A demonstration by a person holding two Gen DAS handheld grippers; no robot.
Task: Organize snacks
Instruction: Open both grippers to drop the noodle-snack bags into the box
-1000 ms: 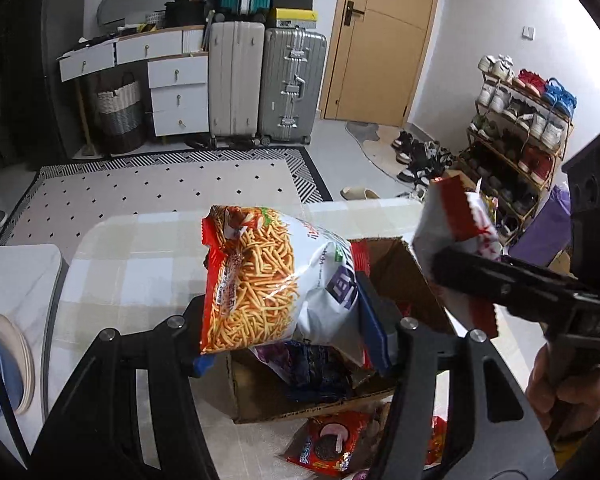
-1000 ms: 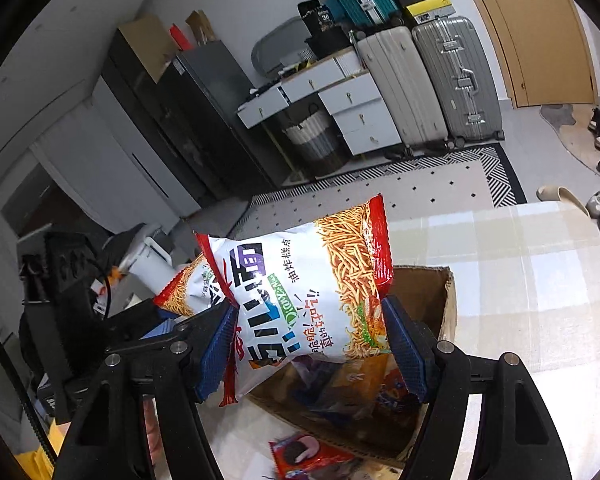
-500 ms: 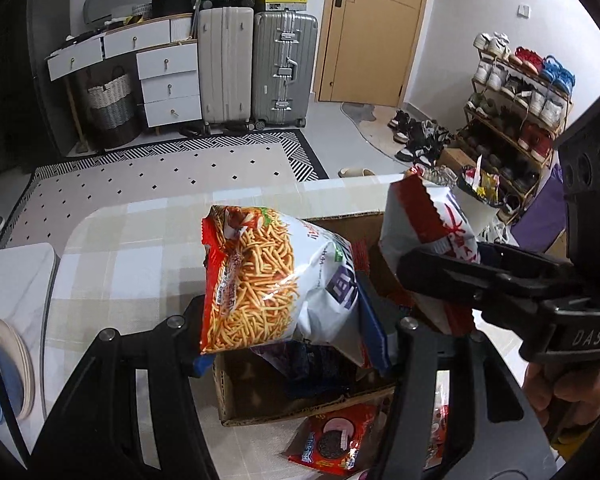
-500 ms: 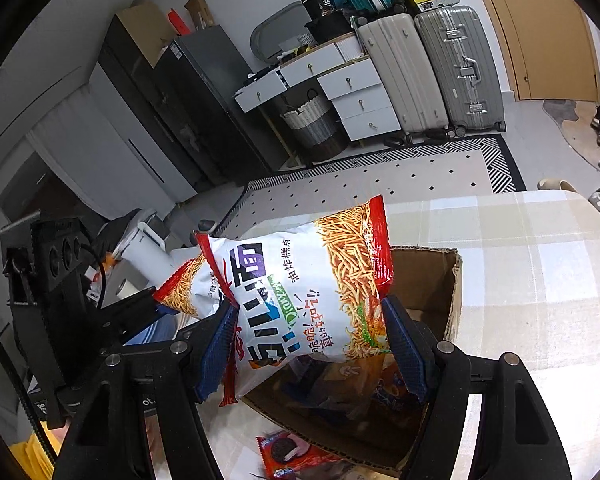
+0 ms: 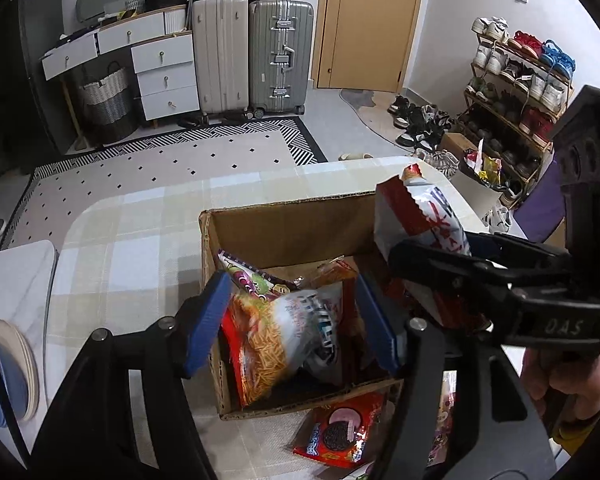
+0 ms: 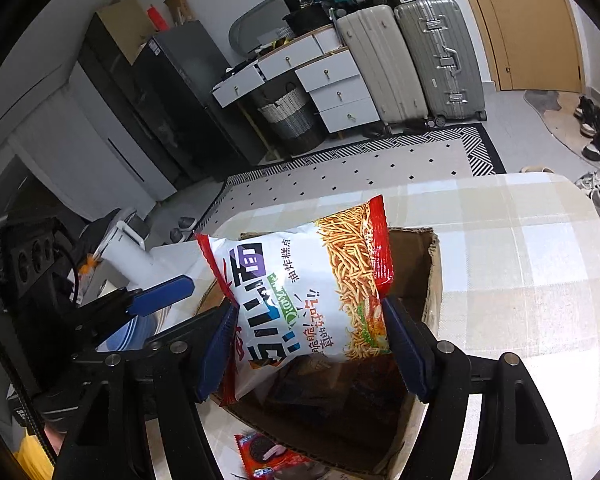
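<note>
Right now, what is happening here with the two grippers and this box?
A person is sorting snacks into a cardboard box on a checked table. The left gripper is open above the box, and a noodle snack bag lies inside between its fingers. The right gripper is shut on a second noodle snack bag, held above the box. A cookie packet lies on the table, outside the box.

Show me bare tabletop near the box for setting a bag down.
Bare checked cloth lies between the cardboard box and the stacked plates, and beyond the box's far wall. Crowded: the box interior, and its near side, where the Oreo packet lies.
</note>
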